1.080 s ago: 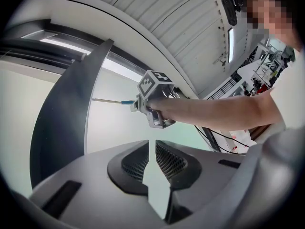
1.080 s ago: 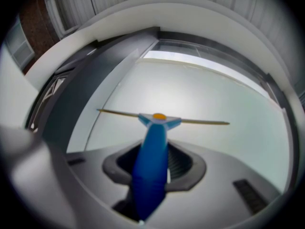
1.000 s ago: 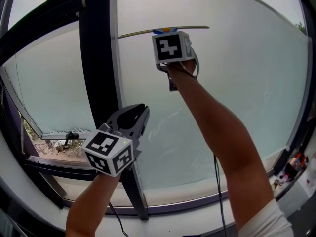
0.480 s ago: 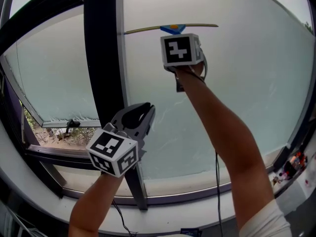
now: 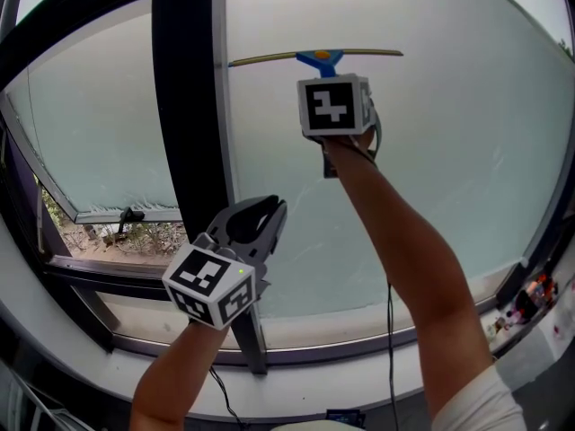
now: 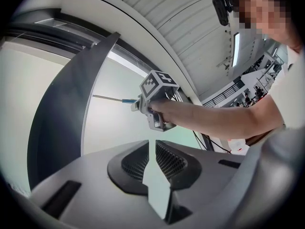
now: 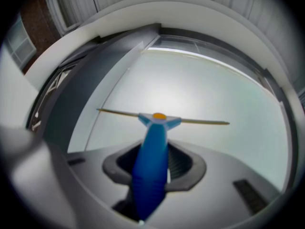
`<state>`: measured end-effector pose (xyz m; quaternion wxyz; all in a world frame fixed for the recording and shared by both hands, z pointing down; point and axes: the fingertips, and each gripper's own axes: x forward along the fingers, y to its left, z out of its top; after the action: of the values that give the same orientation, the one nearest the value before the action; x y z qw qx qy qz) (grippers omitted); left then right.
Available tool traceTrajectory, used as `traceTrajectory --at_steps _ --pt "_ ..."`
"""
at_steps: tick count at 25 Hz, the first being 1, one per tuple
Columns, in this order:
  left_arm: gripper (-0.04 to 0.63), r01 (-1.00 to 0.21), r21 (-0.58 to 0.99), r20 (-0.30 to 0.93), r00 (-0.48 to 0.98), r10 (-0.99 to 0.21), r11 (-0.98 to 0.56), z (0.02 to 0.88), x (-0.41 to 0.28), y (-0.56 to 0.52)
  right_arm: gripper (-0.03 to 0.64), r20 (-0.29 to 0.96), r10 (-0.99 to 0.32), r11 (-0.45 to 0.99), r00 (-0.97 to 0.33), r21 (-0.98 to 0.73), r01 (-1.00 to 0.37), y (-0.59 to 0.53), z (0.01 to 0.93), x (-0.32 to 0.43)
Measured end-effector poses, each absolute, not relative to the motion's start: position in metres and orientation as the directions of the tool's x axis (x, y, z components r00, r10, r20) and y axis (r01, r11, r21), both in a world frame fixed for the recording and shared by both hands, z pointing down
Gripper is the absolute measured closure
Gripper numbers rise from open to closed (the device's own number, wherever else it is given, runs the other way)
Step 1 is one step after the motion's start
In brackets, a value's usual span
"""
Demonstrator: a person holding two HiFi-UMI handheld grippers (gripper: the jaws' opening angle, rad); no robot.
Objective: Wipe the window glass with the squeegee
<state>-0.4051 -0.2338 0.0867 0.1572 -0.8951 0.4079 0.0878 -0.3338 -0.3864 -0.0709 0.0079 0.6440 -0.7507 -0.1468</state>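
**Squeegee drawn a little way down the pane, right of the post**

The right gripper (image 7: 153,162) keeps its fingers clenched on the blue handle of the squeegee (image 5: 316,57). Its blade lies level on the glass (image 5: 449,151), with the left tip just beside the dark post (image 5: 189,106). Measured against the post, the blade sits slightly lower than a second ago, so the downward pull seems under way, with most of the pane below it still unwiped. The left gripper (image 5: 259,215) hangs low before the post, fingers clenched on nothing.
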Motion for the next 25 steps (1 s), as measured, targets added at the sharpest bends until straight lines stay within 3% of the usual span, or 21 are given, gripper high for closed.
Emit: traceTrajectory --at_steps 25 --pt "0.529 -0.766 -0.1 -0.24 0.638 -0.732 -0.635 0.144 -0.41 -0.239 0.472 -0.145 -0.973 0.146 -0.18 0.222 -0.964 -0.384 -0.009 -0.338"
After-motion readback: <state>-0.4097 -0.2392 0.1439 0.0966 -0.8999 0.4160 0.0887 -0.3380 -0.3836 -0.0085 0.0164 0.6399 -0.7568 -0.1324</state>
